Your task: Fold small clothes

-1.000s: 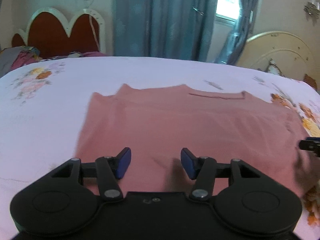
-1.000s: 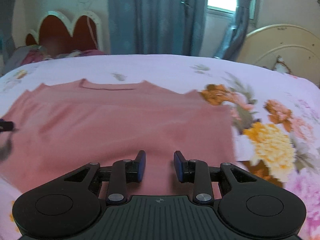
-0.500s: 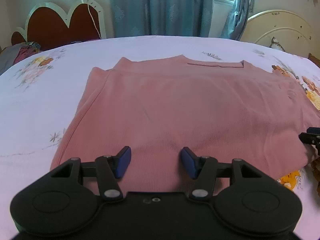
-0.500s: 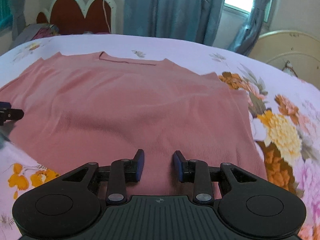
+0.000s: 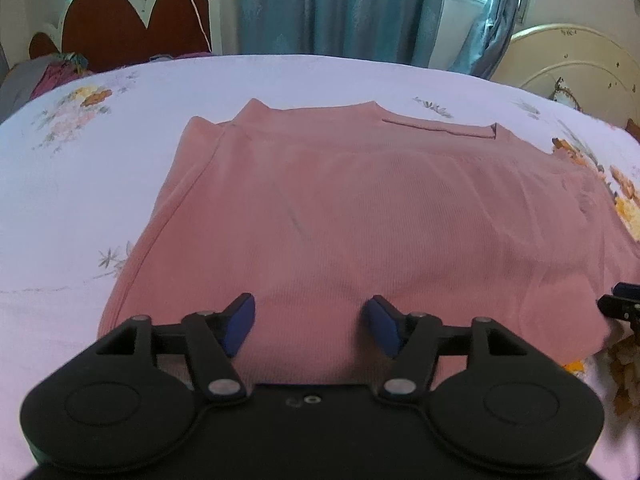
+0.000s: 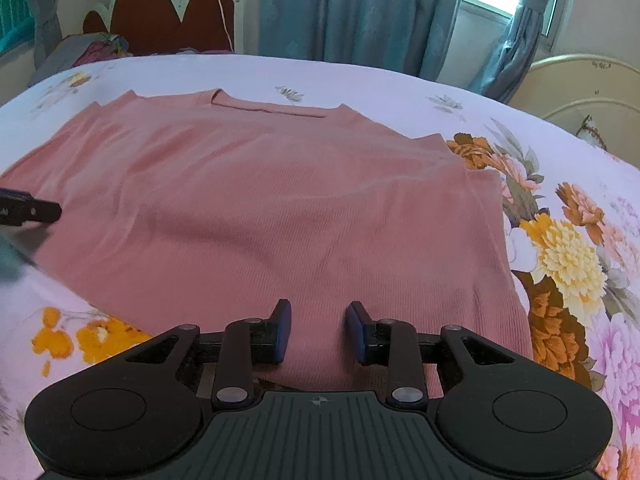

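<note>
Because the pink top (image 5: 360, 216) lies spread flat on the flowered bedsheet (image 5: 80, 208), collar toward the headboard (image 5: 132, 20) and hem toward the person, both ends of that hem are within easy reach, which I judge is why the two tools sit where they do. The left tongs (image 5: 310, 326) hover low over the hem near the garment's left side, their blue pads set wide apart with only cloth seen between them and nothing gripped. The right tongs (image 6: 318, 332) hang over the hem nearer the garment's right side, parted more narrowly but also empty; whether either pair touches the fabric cannot be told from these views. Each tool points forward along the bed, roughly level and tipped slightly downward, and the two are held side by side so that each shows at the edge of the other's camera. The sleeves look already tucked in along the sides, though the left edge is only partly clear. Folding from the hem upward seems the likely step, so both pairs would need to close on the hem together.
</note>
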{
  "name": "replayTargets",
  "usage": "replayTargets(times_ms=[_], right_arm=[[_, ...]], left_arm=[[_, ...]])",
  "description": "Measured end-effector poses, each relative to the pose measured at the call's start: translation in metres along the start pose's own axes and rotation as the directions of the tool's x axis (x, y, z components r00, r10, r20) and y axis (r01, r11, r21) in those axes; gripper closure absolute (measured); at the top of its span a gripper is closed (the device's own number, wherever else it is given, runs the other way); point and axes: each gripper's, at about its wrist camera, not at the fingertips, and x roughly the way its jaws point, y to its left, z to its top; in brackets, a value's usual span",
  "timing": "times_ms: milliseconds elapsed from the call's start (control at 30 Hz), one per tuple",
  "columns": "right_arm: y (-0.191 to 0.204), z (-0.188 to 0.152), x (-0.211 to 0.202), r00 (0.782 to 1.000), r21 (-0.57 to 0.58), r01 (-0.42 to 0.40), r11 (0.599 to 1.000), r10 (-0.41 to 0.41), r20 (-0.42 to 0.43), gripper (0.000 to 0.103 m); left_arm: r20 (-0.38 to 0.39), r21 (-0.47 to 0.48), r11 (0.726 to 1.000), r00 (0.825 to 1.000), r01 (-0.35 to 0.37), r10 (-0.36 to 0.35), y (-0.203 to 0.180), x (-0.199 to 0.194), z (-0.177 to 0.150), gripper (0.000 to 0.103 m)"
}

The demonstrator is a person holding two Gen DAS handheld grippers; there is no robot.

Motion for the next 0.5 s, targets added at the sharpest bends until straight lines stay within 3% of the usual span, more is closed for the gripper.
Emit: replayTargets(times_ms=[133, 500], right_arm=[[0.005, 0.013, -0.009, 0.999, 0.084, -0.016, 0.996, 0.011, 0.051, 0.072], [0.05, 0.055, 0.002, 0.993, 0.053, -0.075, 0.996, 0.07, 0.092, 0.072]], left_arm=[[-0.011, -0.02, 0.999, 1.0, 0.026, -0.026, 0.005, -0.001, 0.002, 0.034], [-0.026, -0.152, 0.985, 0.996, 0.078, -0.083, 0.034, -0.018, 0.0, 0.026]])
